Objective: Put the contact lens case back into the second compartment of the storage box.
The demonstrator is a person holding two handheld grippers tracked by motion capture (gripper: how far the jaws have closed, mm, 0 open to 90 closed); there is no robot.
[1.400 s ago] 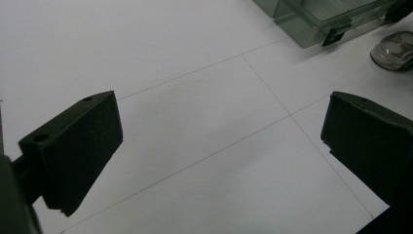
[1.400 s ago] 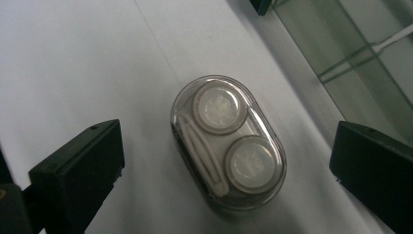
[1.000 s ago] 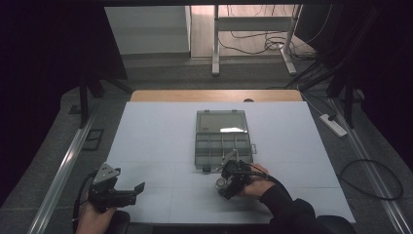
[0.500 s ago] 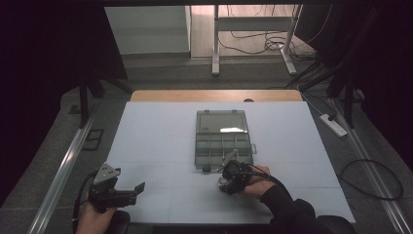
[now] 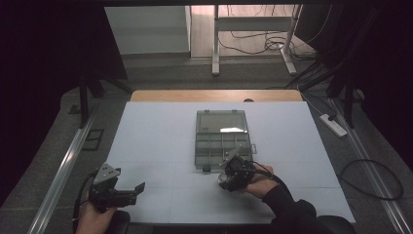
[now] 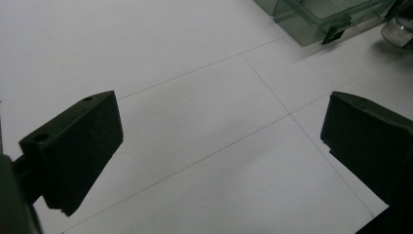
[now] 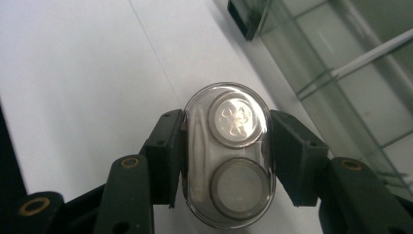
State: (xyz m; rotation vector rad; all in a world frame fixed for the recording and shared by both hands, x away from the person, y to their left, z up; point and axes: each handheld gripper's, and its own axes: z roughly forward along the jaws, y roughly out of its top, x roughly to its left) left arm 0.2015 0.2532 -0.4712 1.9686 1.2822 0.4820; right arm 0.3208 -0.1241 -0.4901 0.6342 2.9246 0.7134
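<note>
Jaws of the right gripper, just closed, are clasping a clear oval capsule by the organizer box near the table's front edge, while the left gripper is gaping empty.

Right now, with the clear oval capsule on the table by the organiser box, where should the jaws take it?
Across its short axis, as the right gripper does: pads on the two long, nearly flat sides of the clear capsule, coming from the near table edge. The rounded ends would likely slip. The organiser box stands just beyond.

I note the capsule just before the organizer box's near right corner, on the table.
</note>
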